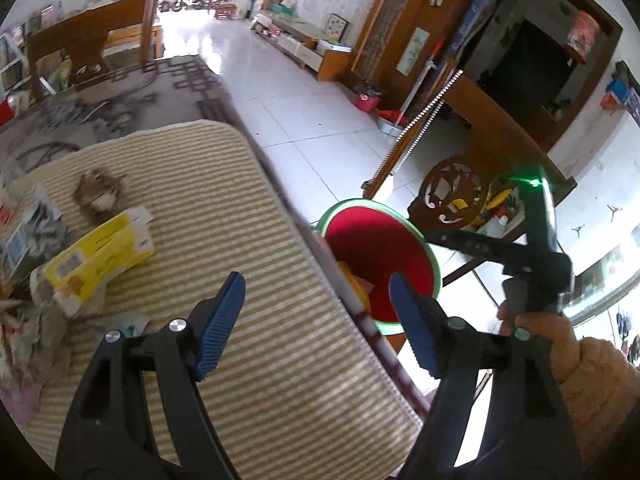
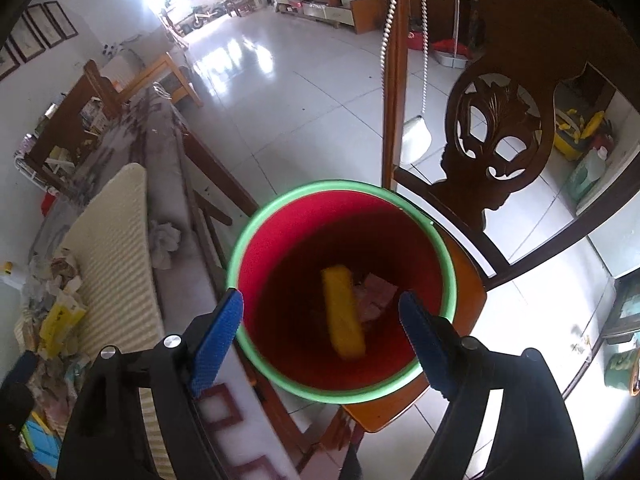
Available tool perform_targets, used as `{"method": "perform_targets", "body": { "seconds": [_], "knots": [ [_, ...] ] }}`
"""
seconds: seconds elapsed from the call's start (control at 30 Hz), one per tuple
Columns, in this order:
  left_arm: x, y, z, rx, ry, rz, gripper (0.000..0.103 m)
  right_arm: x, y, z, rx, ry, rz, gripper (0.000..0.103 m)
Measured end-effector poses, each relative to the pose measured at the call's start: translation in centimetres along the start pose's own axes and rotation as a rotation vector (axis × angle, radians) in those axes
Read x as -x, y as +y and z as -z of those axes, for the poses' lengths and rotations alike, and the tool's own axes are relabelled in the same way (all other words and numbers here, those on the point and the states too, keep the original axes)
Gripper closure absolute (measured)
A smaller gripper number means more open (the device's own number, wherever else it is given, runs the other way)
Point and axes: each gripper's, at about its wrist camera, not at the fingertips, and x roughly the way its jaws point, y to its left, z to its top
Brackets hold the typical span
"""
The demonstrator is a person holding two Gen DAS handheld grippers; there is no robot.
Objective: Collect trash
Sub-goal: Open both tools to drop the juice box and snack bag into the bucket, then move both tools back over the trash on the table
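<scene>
My right claw [image 2: 320, 320] hangs right over the red bucket [image 2: 276, 240] with the green rim, fingers spread wide and gripping nothing. Down inside I see a yellow box [image 2: 343, 312] lying beside some pinkish scraps [image 2: 376, 294] on the bottom. The bucket sits on a wooden chair [image 2: 496, 128] just beyond the surface's right edge. My left claw [image 1: 316, 312] is spread apart too, empty, hovering above the striped mat [image 1: 248, 272] near that same edge (the bucket peeks between its fingers). Far left on the mat lies a yellow carton [image 1: 100, 256], a brown crumpled wad [image 1: 98, 194] beyond it, and a heap of paper trash [image 1: 28, 312] at the left.
</scene>
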Motion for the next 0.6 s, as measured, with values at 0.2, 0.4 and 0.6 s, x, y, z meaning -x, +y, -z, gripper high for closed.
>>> {"method": "perform_targets", "body": {
  "seconds": [0.2,0.4,0.6],
  "knots": [
    [1.7,2.5,0.9,0.042,-0.019,-0.022,0.031,2.2,3.8,0.8,0.035,-0.033,-0.034,0.025],
    [5.0,7.3,1.8,0.084,-0.066,-0.081,0.031,2.8,8.3,2.1,0.091,-0.037,-0.052,0.025],
    [8.7,15.1,3.8,0.202,-0.092,-0.175,0.031,2.6,13.4,4.9,0.138,-0.011,-0.061,0.025]
  ]
}}
